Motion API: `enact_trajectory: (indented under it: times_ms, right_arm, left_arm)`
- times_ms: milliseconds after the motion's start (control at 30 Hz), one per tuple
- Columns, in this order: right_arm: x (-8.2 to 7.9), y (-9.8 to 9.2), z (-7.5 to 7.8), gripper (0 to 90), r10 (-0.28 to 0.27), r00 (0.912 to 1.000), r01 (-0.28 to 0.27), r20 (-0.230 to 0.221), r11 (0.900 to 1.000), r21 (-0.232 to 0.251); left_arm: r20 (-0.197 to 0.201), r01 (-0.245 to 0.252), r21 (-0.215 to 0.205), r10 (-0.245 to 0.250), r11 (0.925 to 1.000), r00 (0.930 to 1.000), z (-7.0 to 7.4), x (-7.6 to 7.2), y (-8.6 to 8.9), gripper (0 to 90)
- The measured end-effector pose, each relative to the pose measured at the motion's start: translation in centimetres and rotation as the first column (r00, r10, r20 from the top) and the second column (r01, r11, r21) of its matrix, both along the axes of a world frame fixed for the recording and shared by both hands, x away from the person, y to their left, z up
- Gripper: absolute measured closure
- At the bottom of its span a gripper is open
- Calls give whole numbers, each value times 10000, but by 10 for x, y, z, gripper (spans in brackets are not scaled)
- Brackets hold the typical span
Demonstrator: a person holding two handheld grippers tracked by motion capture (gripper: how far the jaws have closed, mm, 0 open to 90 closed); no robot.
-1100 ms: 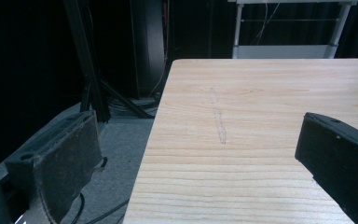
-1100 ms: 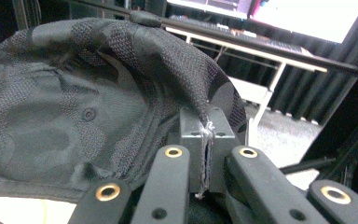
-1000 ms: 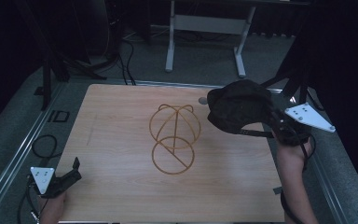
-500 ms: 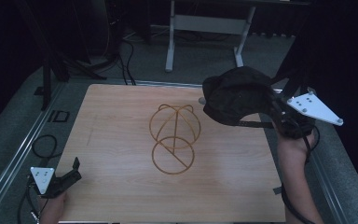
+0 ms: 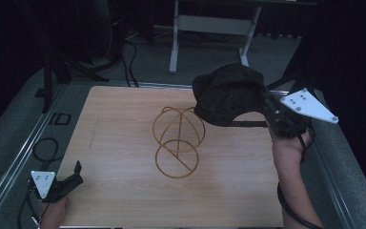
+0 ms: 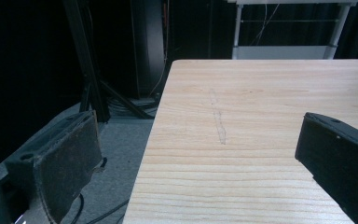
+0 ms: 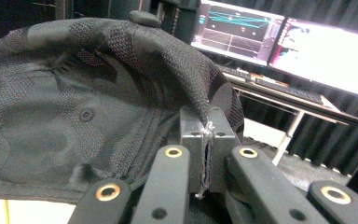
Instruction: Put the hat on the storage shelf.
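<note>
A black cap [image 5: 228, 95] hangs in the air over the table's far right part, just right of and above a gold wire stand [image 5: 177, 138] made of hoops. My right gripper [image 5: 272, 117] is shut on the cap's rim. In the right gripper view the cap [image 7: 84, 93] spreads to the left, its fabric edge pinched between the closed pads [image 7: 207, 140]. My left gripper [image 5: 74, 175] rests at the table's near left corner, open, with nothing between its fingers [image 6: 70, 158].
The wooden table [image 5: 124, 124] has a metal frame around it. Cables lie on the grey floor at left [image 5: 43, 148]. A white stand [image 5: 209, 24] is beyond the far edge. Lit monitors [image 7: 284, 42] glow behind the cap.
My right gripper has lifted the cap a little higher and drawn it slightly to the right, away from the wire stand. The left gripper has stayed put.
</note>
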State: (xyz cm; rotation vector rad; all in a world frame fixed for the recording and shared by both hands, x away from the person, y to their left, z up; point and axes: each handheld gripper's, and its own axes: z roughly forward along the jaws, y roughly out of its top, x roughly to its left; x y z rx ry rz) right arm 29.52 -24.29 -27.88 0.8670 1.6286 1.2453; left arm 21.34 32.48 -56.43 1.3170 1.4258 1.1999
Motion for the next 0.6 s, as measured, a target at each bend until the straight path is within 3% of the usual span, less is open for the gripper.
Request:
enact_trajectory:
  times_ms: [600]
  right_arm:
    - [4,39,6,885,754,9971,-754,82,9971,-48]
  left_arm:
    - [39,91,-32,-91,10000,10000,0,0,1,6]
